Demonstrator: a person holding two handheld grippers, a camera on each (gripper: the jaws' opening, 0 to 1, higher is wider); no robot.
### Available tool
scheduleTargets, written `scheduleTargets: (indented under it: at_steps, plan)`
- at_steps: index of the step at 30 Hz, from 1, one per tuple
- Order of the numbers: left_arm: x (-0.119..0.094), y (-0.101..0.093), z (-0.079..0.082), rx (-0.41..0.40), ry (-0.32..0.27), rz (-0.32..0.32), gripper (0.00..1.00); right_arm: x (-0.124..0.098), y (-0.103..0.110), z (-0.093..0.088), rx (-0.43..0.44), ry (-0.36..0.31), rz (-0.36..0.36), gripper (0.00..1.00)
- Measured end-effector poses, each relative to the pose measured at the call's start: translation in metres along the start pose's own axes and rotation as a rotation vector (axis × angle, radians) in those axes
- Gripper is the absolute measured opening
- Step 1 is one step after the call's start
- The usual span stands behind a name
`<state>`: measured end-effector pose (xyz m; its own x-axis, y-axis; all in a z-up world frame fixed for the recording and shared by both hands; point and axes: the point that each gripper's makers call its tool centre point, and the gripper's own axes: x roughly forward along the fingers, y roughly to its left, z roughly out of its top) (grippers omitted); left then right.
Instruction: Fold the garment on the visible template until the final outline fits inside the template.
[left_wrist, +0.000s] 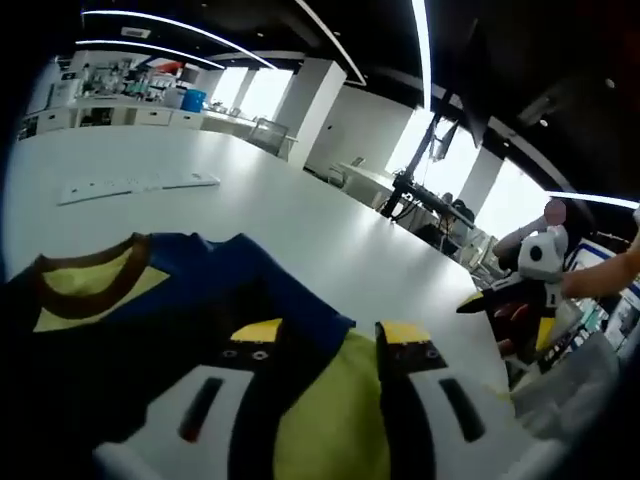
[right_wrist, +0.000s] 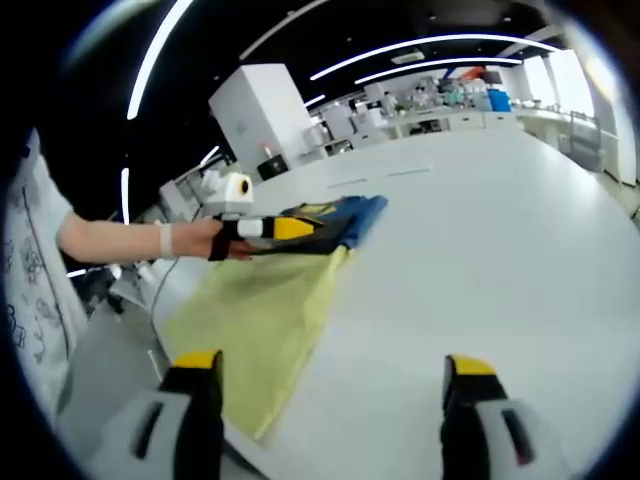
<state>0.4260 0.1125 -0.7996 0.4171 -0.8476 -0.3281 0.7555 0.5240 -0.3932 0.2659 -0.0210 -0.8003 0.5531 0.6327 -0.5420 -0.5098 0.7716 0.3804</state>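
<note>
lying on the white table (right_wrist: 520, 220), the garment (right_wrist: 265, 305) spreads its yellow-green body toward the table's near edge, while its blue part with the brown collar (left_wrist: 85, 275) is lifted off the table. the left gripper (left_wrist: 330, 335) is clamped on the garment's blue fabric. the right gripper (right_wrist: 335, 375) hangs over the table beside the garment, its jaws wide apart and holding nothing.
</note>
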Motion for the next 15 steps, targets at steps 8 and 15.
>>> scheduleTargets:
  at_steps: [8, 15]
  plan:
    - [-0.014, 0.000, 0.004, 0.087, 0.022, 0.025, 0.76, 0.002, 0.004, 0.006, -0.021, 0.003, 0.008, 0.92]
    - [-0.034, 0.003, 0.002, 0.141, 0.046, 0.062, 0.98, 0.004, 0.012, 0.015, -0.050, -0.002, 0.016, 0.92]
